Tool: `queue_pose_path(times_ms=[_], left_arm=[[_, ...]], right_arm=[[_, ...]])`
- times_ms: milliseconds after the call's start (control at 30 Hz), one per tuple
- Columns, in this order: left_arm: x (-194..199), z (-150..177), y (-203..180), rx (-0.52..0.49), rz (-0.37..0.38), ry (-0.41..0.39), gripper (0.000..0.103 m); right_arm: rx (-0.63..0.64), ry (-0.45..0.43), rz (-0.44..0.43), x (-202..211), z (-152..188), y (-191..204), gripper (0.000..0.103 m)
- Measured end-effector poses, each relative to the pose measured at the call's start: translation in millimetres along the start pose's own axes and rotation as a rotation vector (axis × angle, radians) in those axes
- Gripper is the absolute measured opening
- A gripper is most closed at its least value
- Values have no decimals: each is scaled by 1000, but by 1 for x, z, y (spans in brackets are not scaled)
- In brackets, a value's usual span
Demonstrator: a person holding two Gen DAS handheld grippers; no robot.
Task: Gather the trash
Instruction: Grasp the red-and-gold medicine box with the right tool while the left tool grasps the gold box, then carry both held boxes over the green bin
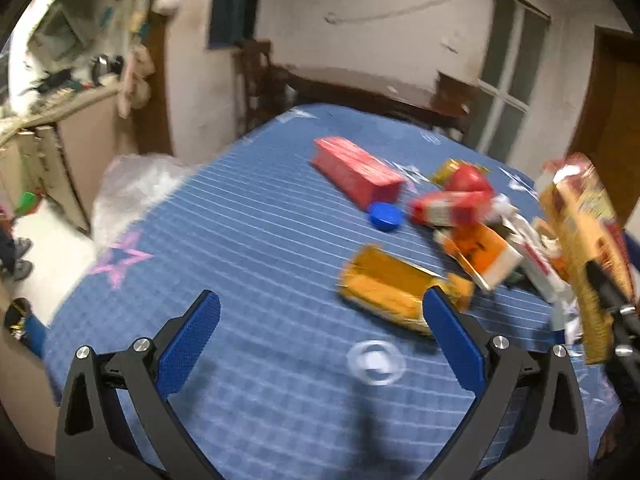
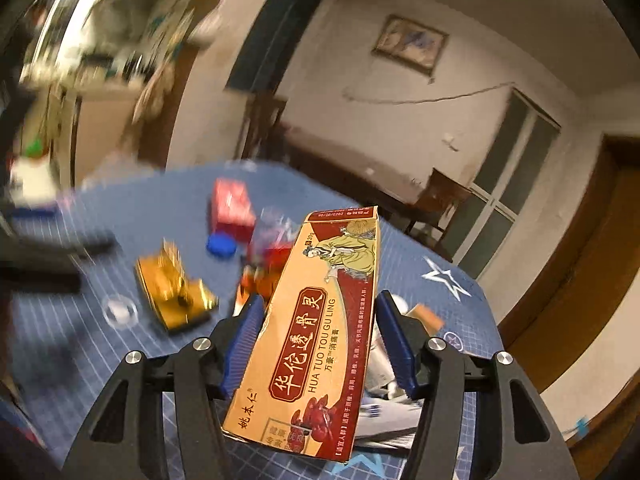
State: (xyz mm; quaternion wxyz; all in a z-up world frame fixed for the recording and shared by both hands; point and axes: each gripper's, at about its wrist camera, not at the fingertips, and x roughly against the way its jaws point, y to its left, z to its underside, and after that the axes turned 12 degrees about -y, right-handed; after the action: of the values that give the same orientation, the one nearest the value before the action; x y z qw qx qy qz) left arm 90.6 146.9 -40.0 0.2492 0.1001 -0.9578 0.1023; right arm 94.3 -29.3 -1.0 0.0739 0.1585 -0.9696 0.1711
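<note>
My right gripper (image 2: pixel 320 298) is shut on a long tan and red medicine carton (image 2: pixel 320 332), held tilted above the table; the carton (image 1: pixel 580 232) also shows at the right edge of the left wrist view. My left gripper (image 1: pixel 322 300) hangs open over the blue cloth with nothing between its fingers. Just beyond its right finger lies a crumpled gold carton (image 1: pixel 392 292). Further back are a red box (image 1: pixel 356 170), a blue cap (image 1: pixel 385 216) and a heap of red, orange and white packets (image 1: pixel 472 220). A clear round lid (image 1: pixel 374 360) lies near the left gripper.
The table wears a blue checked cloth (image 1: pixel 240 220) with star prints. A clear plastic bag (image 1: pixel 132 184) sits at its far left edge. Dark wooden furniture (image 1: pixel 360 84) stands behind the table, a cluttered shelf (image 1: pixel 60 92) at the left, a door (image 1: pixel 616 120) at the right.
</note>
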Motion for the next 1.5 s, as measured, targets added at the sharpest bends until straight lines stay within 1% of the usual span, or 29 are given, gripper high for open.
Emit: queue_pose_path(times_ms=[67,100,167,200,267,367,467,500,533,567,600,633,667,767,800,900,1000,1067,1233,1367,1500], left_arm=[[-10,-3,-15,16,30,33,98],[-15,-3,-21,12,18,46,98],[-28,-4,-34,-1,-35,72,98],[-38,-5,-38,18,-62,92,98],[-54,-6,-43,64,-78,135,98],[-70,-4,-47,88,-101,189,98],[-86,3,-48,124,-42,250,98],[-89,3,-49,135,-26,258,96],[-89,2,-47,144,-20,256,93],[-88,2,-46,148,-4,245,80],[-86,2,-46,153,48,248,73],[-84,3,-44,154,76,248,60],[-80,4,-43,152,106,246,53],[-65,9,-37,146,165,233,43],[-61,12,-34,144,175,228,39],[-46,19,-28,122,201,217,35],[-32,20,-23,122,244,225,34],[-25,16,-22,106,257,211,34],[6,3,-38,37,295,149,34],[18,-12,-66,-8,348,117,34],[24,-26,-110,-71,417,90,34]], right_arm=[[-57,-27,8,15,-7,-14,59],[-76,-34,14,21,-8,-19,59],[-108,-38,16,32,-9,-29,59],[-122,-36,10,40,-9,-34,59],[-139,-31,8,47,-6,-42,59],[-163,-11,4,54,0,-49,59],[-188,10,-9,55,9,-51,59],[-194,14,-10,54,12,-51,59],[-197,17,-11,54,14,-50,59],[-200,21,-12,54,17,-50,59],[-206,25,-14,54,19,-50,59],[-216,29,-14,55,21,-51,59],[-228,32,-16,55,23,-53,59],[-259,44,-18,52,30,-55,59],[-269,48,-19,52,32,-56,59],[-289,54,-19,52,36,-57,59],[-318,52,-20,54,39,-62,59],[-343,48,-19,56,40,-64,59],[-391,18,-6,67,40,-73,59],[-416,-14,31,85,40,-91,59],[-435,-42,95,105,41,-115,59]])
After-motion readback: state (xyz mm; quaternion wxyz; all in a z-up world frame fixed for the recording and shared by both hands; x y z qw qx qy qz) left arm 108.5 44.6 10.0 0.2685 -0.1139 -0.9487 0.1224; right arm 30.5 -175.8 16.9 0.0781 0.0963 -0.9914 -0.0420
